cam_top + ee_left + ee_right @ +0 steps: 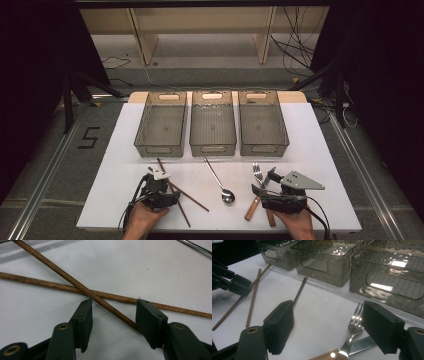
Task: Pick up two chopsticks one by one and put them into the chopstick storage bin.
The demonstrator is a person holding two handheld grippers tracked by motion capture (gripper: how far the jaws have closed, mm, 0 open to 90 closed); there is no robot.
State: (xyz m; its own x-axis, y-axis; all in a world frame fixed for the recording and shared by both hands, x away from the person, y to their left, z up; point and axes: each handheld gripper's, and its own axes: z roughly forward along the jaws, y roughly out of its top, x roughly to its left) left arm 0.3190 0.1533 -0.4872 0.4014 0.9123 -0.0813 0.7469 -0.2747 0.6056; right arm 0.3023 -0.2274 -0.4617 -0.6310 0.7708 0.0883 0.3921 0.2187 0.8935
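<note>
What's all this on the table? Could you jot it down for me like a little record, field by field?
surface: white table
bins: three empty smoky plastic bins in a row at the far side
chopsticks: two wooden chopsticks, crossed
spoon: metal spoon in the middle
fork and knife: wood-handled fork lying over a knife
left hand-held gripper: open, at the chopsticks' crossing
right hand-held gripper: open, over the fork

Open claw (113, 315) over crossed chopsticks (82, 288)
</note>
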